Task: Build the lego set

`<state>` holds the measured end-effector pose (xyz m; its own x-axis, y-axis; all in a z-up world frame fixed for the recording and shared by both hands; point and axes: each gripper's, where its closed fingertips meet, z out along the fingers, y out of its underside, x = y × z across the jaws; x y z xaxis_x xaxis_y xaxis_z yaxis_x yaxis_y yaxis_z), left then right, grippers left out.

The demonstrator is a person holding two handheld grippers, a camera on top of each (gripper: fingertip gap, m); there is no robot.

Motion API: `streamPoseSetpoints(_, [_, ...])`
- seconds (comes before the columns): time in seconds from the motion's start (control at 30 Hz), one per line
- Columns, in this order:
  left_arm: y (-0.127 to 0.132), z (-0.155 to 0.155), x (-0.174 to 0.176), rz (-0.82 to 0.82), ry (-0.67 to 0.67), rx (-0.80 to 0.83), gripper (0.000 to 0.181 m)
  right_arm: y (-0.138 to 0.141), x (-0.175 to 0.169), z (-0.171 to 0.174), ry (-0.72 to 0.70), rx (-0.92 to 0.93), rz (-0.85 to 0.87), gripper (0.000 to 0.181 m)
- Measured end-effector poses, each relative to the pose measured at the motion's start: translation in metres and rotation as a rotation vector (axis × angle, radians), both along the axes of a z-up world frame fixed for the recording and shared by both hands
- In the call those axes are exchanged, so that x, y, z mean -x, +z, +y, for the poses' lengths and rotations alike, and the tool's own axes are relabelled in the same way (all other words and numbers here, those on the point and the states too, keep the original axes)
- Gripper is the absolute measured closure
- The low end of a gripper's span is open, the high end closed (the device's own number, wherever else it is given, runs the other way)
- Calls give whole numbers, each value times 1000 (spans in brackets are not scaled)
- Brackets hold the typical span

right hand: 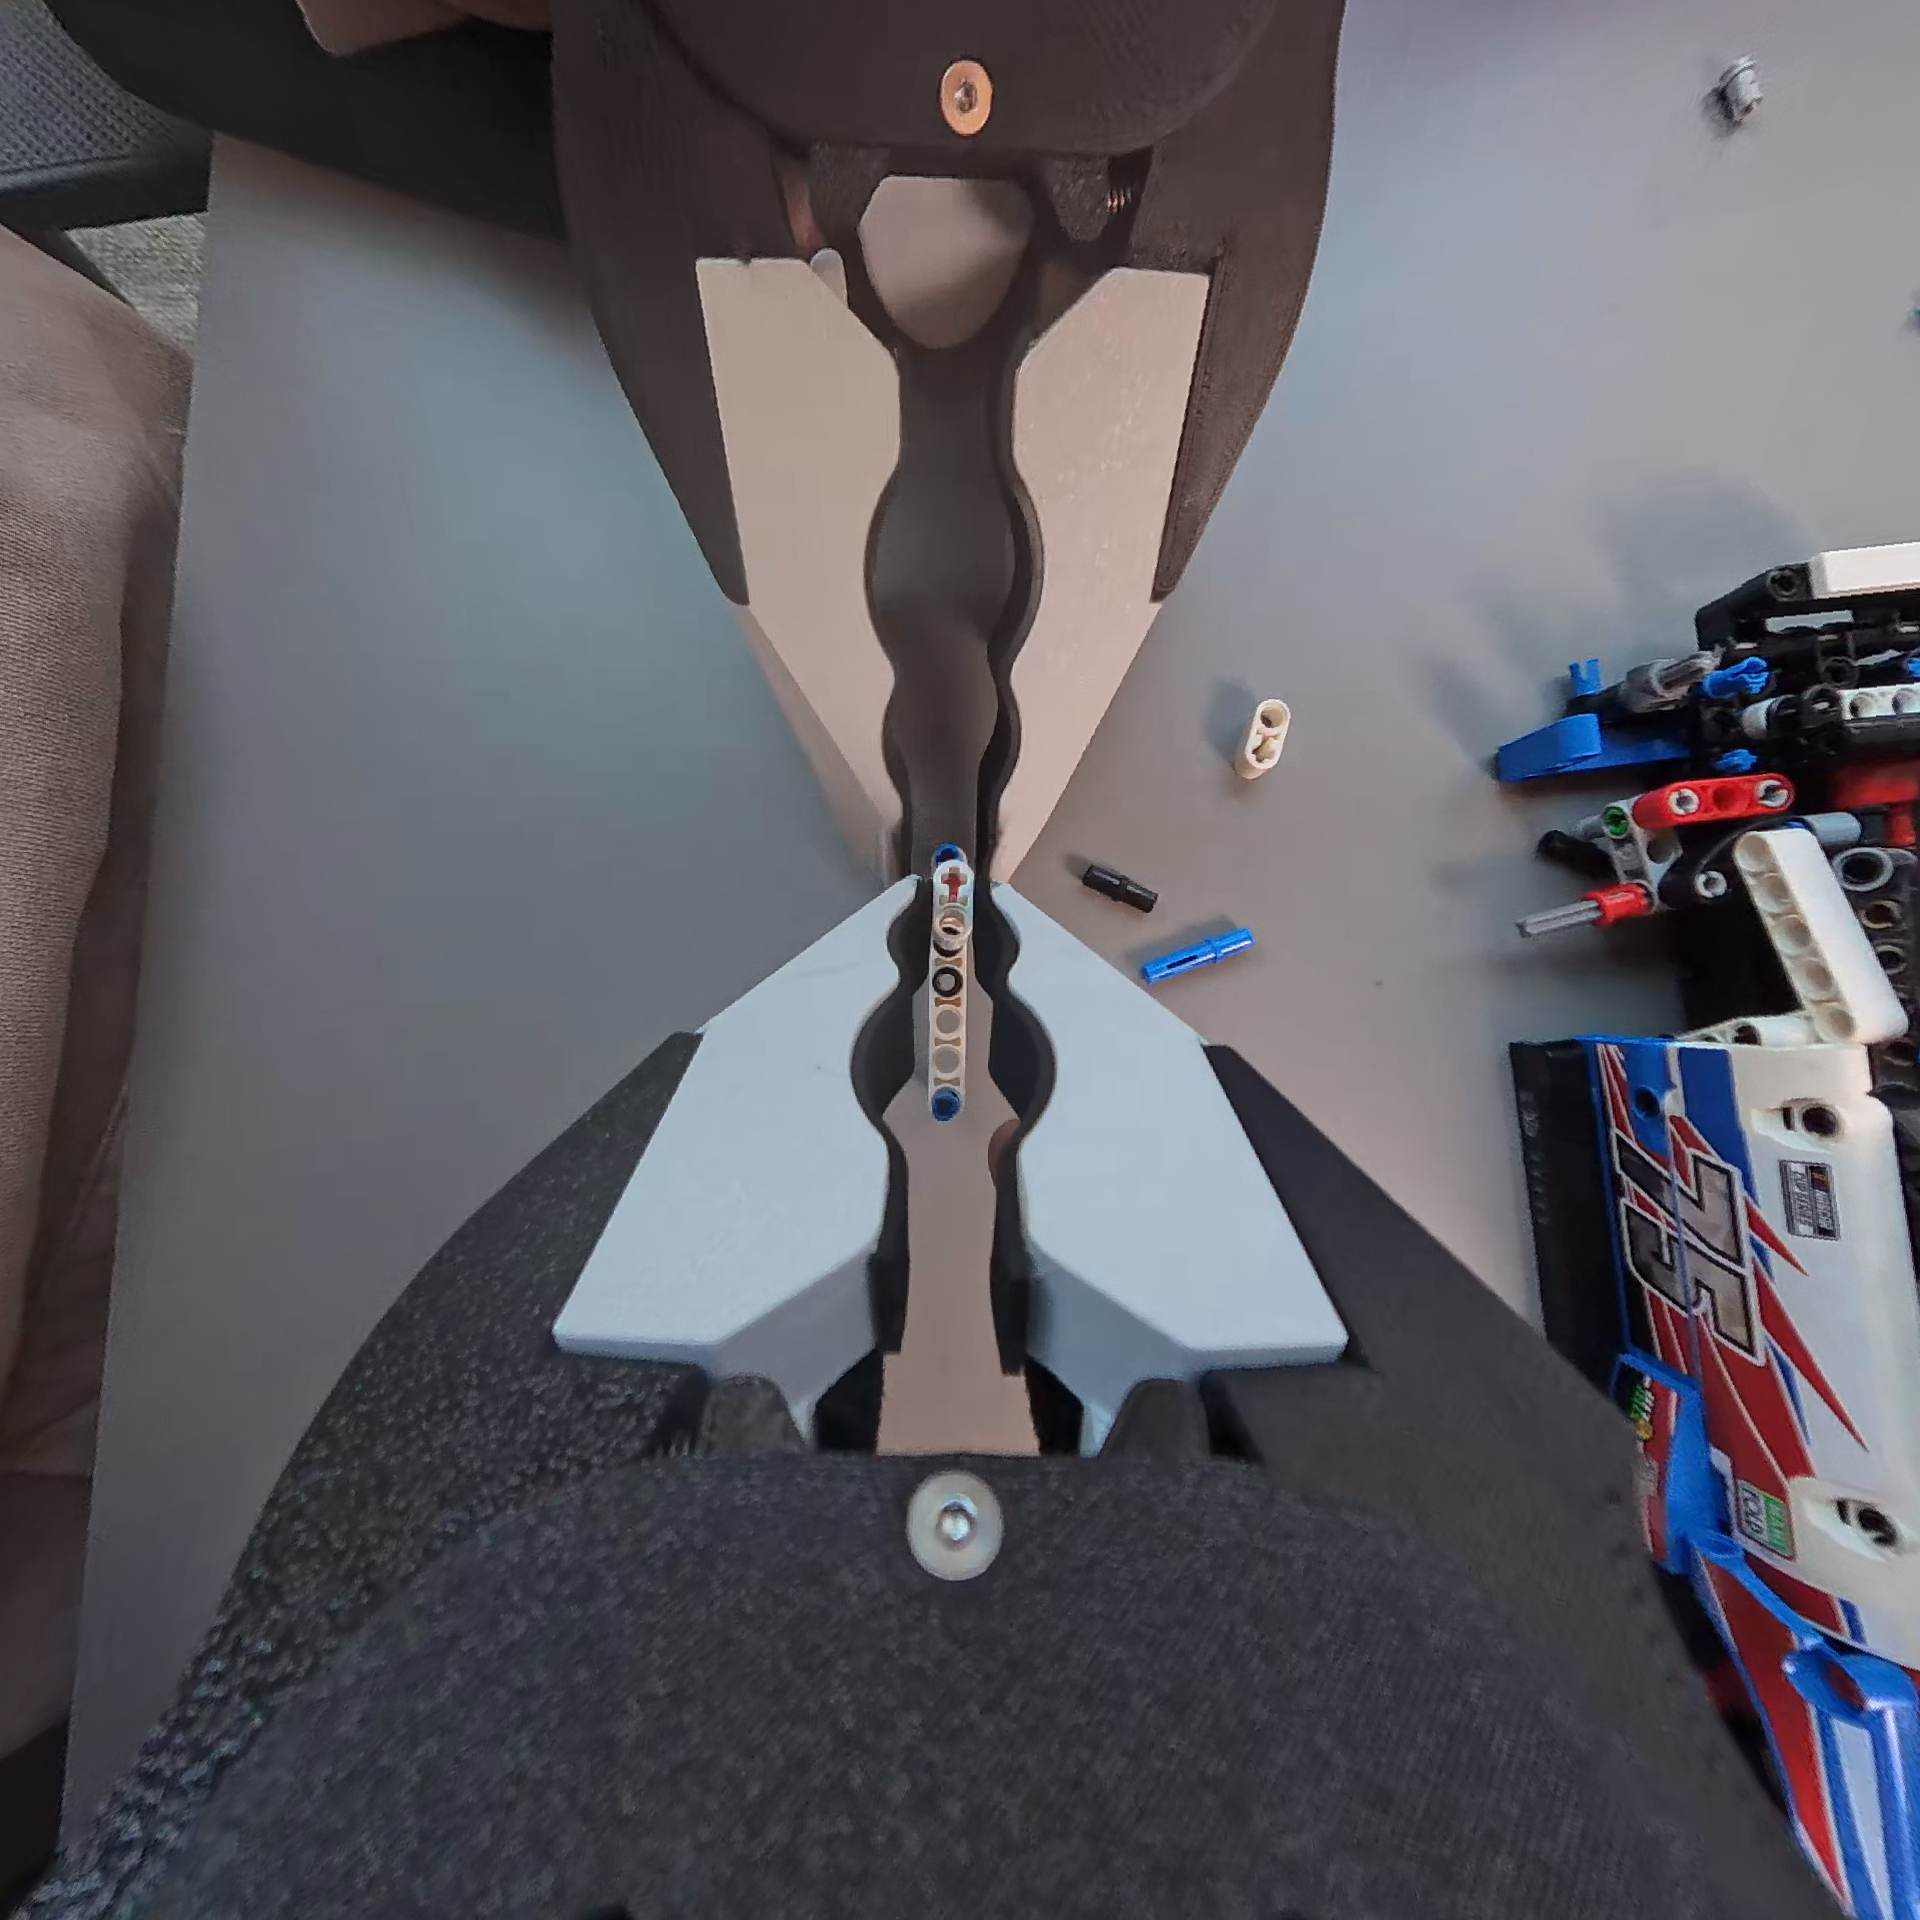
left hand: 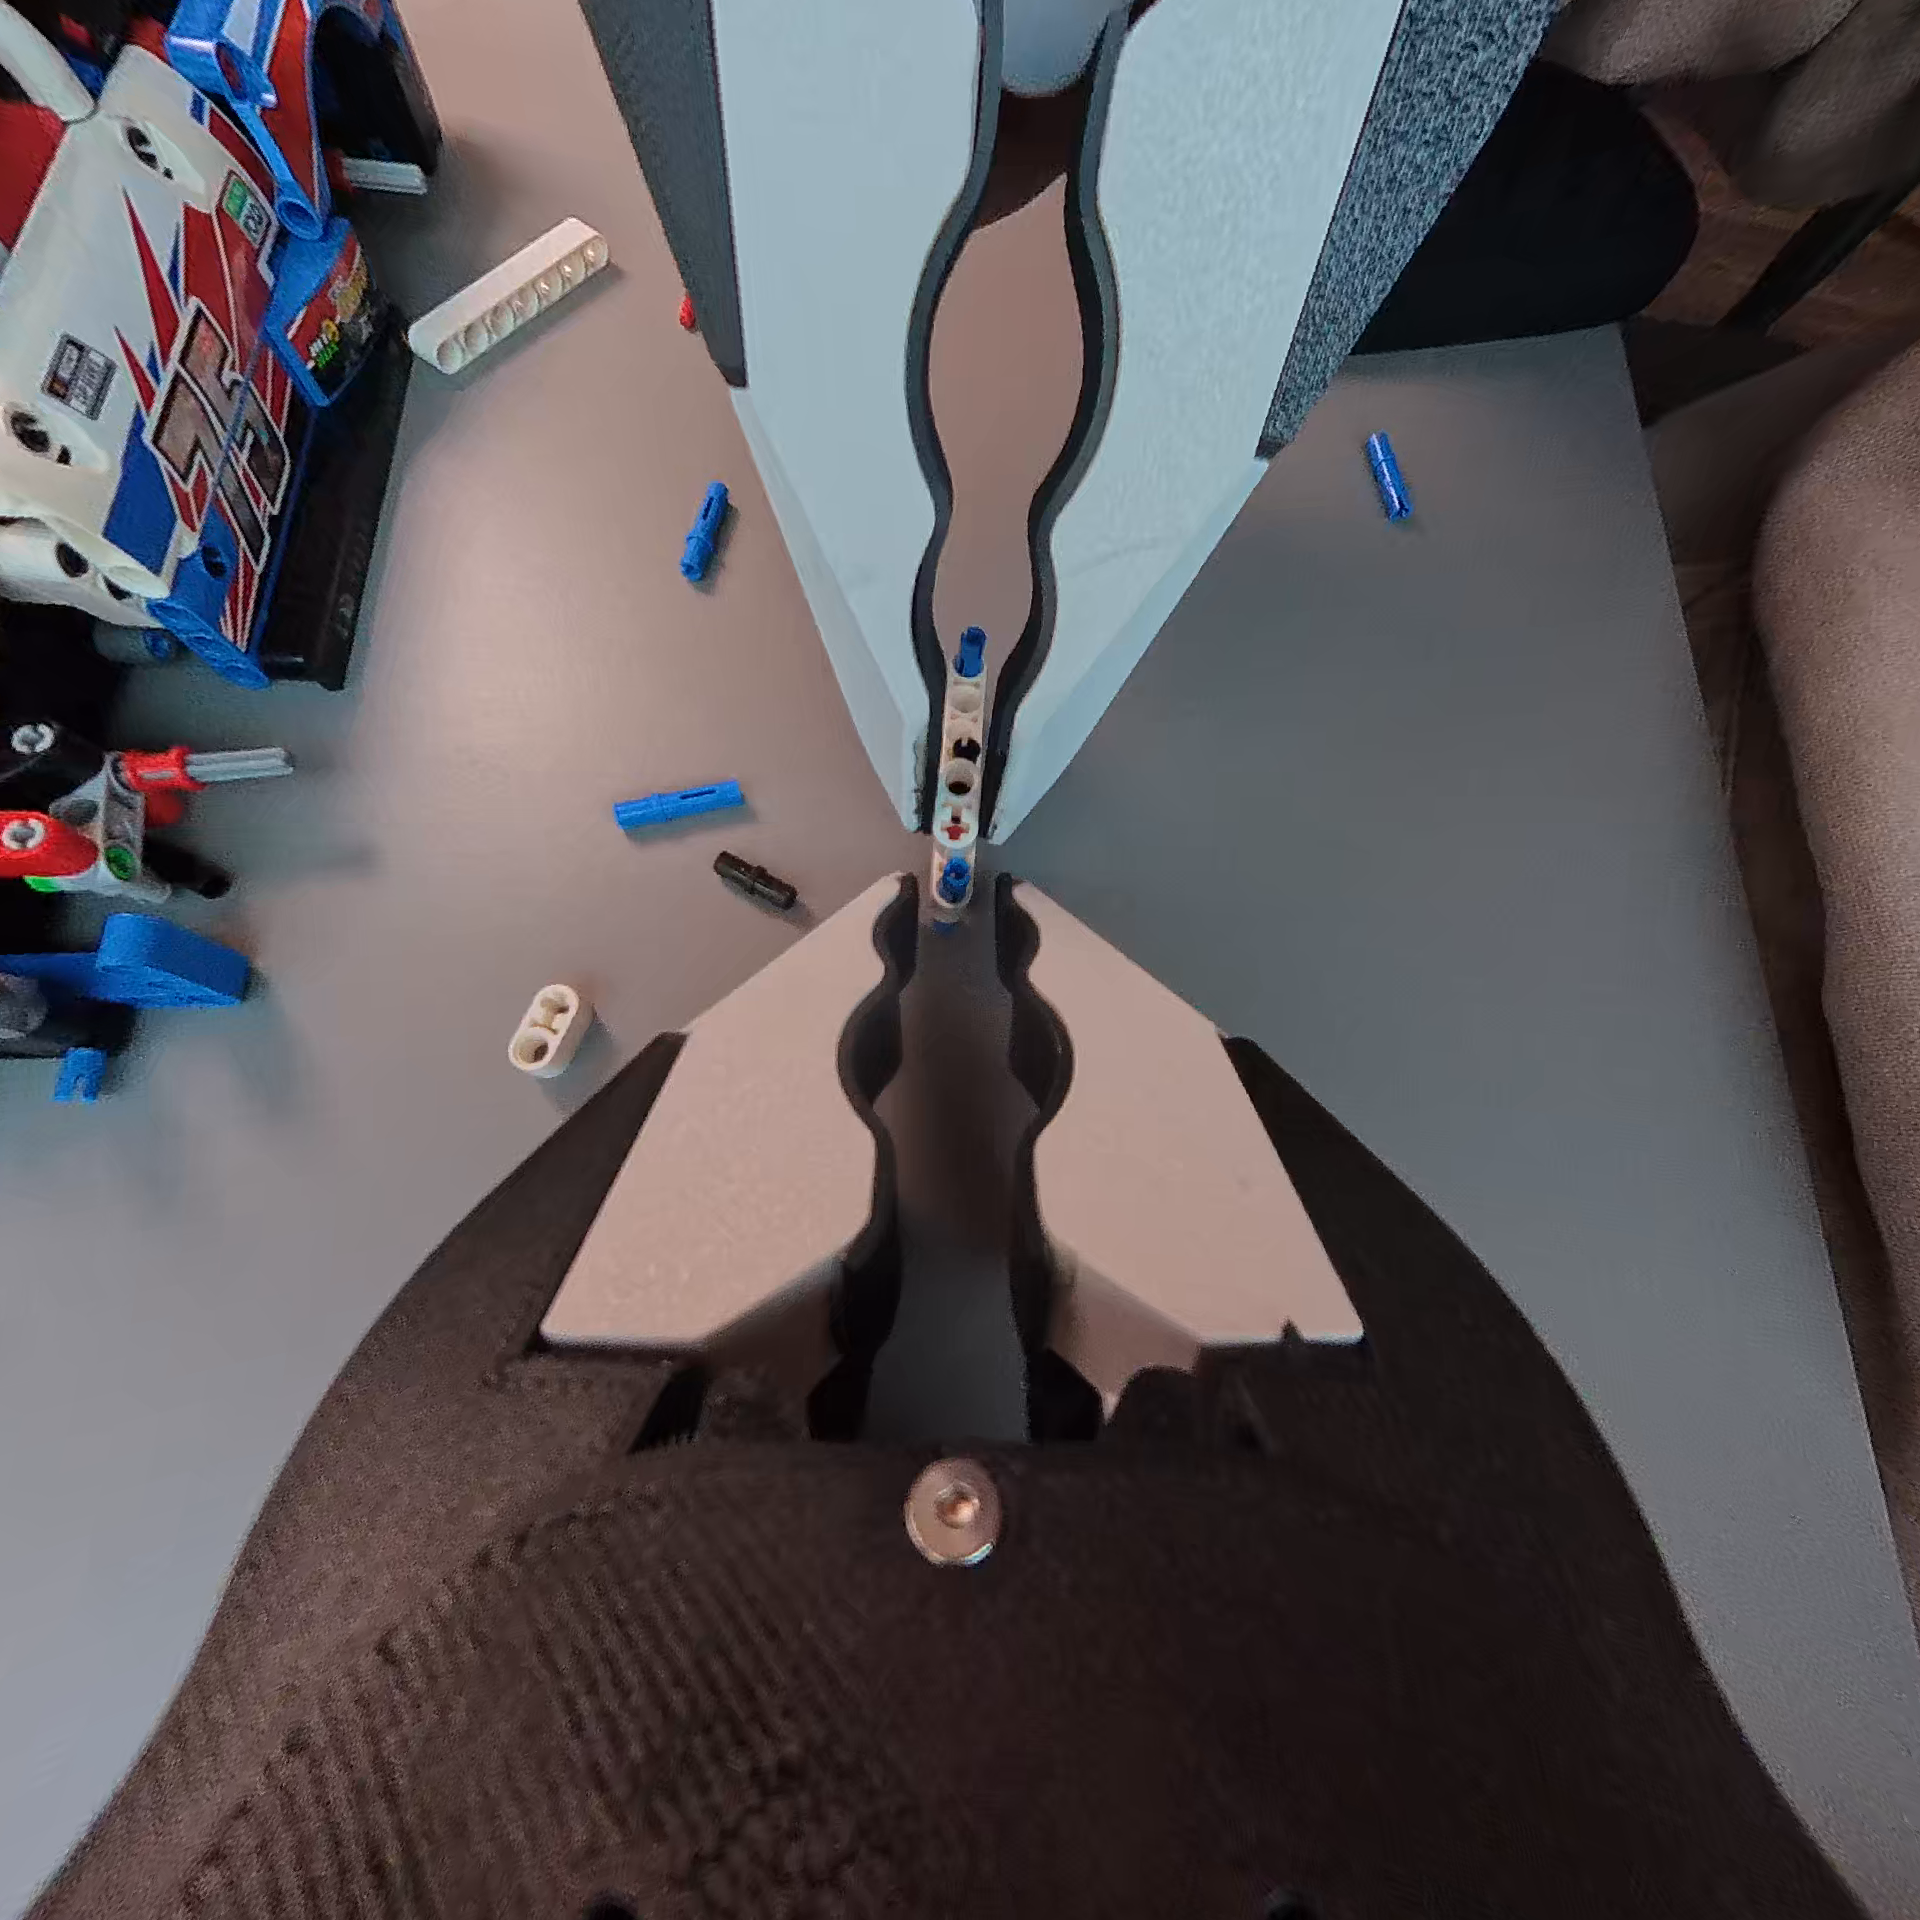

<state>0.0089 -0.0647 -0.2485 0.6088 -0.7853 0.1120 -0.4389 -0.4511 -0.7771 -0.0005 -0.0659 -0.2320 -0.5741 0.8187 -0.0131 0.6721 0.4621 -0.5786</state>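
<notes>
Between the two gripper tips, held clear above the grey tabletop [left hand: 1351, 935], is a thin white lego beam [right hand: 948, 997] with a row of holes; a blue pin sits in each end hole and a red cross-shaped piece in one hole near the far end. The right gripper [right hand: 951, 904], with pale blue fingers, is pinching this beam along its length. The left gripper [left hand: 951, 894], with pinkish fingers, meets it tip to tip from 12 o'clock in the right wrist view; its fingers stand slightly spread around the beam's end, and whether they touch it I cannot tell.

Loose parts lie on the tabletop toward 9 o'clock in the left wrist view: a black pin [left hand: 755, 880], a long blue pin [left hand: 678, 805], a short white two-hole connector [left hand: 550, 1029], another blue pin [left hand: 704, 530] and a longer white beam [left hand: 509, 294]. A further blue pin [left hand: 1388, 475] lies at 2 o'clock. The partly built red, white and blue race car [right hand: 1766, 1247] fills the right wrist view's 3 to 5 o'clock edge.
</notes>
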Motion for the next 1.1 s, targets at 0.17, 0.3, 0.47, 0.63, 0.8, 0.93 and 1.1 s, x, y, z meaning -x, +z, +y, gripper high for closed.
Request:
streamPoseSetpoints(0.17, [-2,0,-2,60,-10,-39,175,0,-3,-1,-7,-19,10,176])
streamPoseSetpoints(0.3, [-2,0,-2,69,-12,-41,175,-1,-3,-1,3,-65,-3,176])
streamPoseSetpoints(0.47, [-2,0,-3,66,-11,-37,175,-2,-4,-1,25,-83,-19,176])
streamPoseSetpoints(0.63, [-3,0,-3,57,-13,-33,175,-2,-5,-1,44,-94,15,175])
streamPoseSetpoints(0.8, [-3,0,-2,73,-12,-25,175,-2,-5,-1,47,-82,32,175])
streamPoseSetpoints(0.93, [-3,-1,-3,76,-13,-22,175,-2,-6,-1,60,-69,8,175])
streamPoseSetpoints(1.1, [-3,-1,-3,71,-12,-20,175,-3,-6,-2,62,-36,-1,175])
